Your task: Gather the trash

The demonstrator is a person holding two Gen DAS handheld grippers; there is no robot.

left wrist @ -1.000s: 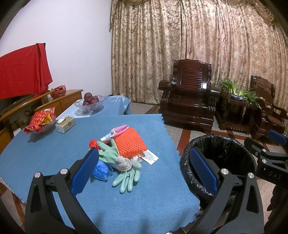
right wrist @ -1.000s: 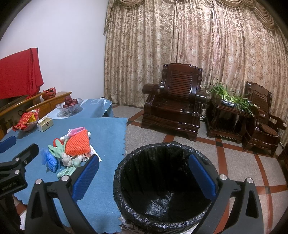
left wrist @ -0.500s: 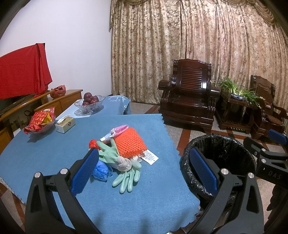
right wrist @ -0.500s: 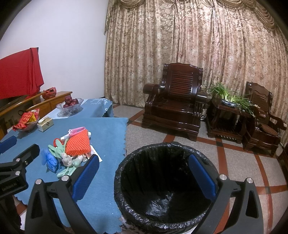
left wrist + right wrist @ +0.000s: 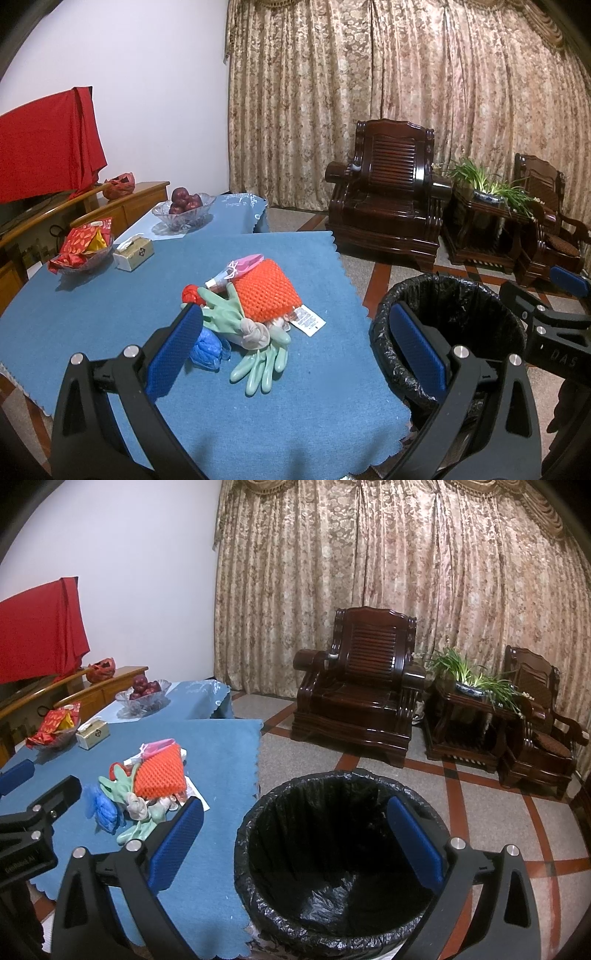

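A heap of trash lies mid-table on the blue cloth (image 5: 110, 314): an orange foam net (image 5: 266, 291), green rubber gloves (image 5: 258, 354), a crumpled blue bag (image 5: 208, 350), a pink wrapper (image 5: 245, 263) and a white label (image 5: 307, 319). My left gripper (image 5: 295, 350) hovers open just before the heap, nothing between its blue pads. A bin with a black liner (image 5: 332, 849) stands on the floor at the table's right edge. My right gripper (image 5: 295, 838) hangs open over the bin's near rim, empty. The heap shows in the right wrist view too, with the orange foam net (image 5: 160, 775) on top.
At the table's far left stand a glass dish of red packets (image 5: 83, 247), a small tissue box (image 5: 133, 253) and a bowl of dark fruit (image 5: 184, 208). Dark wooden armchairs (image 5: 358, 698) and a plant stand (image 5: 469, 709) sit on the tiled floor beyond the bin.
Almost nothing: both grippers stay open and hold their places; the right wrist view has shifted very slightly.
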